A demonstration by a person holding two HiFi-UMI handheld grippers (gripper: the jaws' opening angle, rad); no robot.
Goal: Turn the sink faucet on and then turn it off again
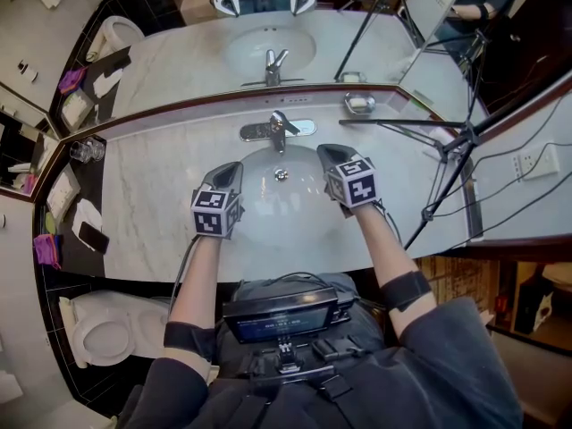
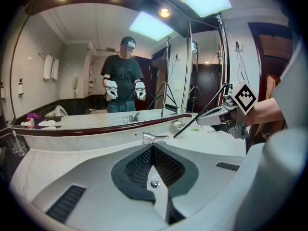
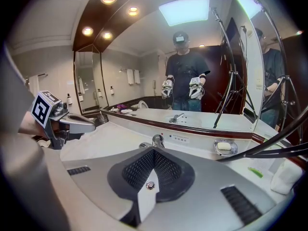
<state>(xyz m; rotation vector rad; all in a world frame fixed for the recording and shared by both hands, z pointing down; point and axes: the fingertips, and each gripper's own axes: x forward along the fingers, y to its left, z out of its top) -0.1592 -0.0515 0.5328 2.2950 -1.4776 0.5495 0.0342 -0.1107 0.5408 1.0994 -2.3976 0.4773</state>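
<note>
One chrome single-lever faucet (image 1: 280, 130) stands on an oblong chrome plate at the back edge of the oval white sink basin (image 1: 255, 199). It sits just below the dark red strip that frames the wall mirror (image 1: 179, 56), and its spout points forward over the basin. The round metal drain (image 1: 281, 175) lies in the basin's floor in front of it.

The left gripper (image 1: 233, 167) hangs over the basin's left side and the right gripper (image 1: 325, 150) over its right side. Both point down and toward the faucet and stop short of it, with the drain between them. Each gripper's own view shows its dark ribbed fingers pressed together with nothing between them, and the faucet just beyond the tips.

The basin is set in a white marble countertop (image 1: 152, 204). A round metal soap dish (image 1: 360, 104) holding a white bar sits at the counter's back, right of the faucet. A black tripod (image 1: 447, 164) reaches over the counter's right end. Clear glass tumblers (image 1: 87, 150) stand at the far left corner, and a white toilet (image 1: 98, 333) is on the floor lower left. The mirror reflects the person holding both grippers.
</note>
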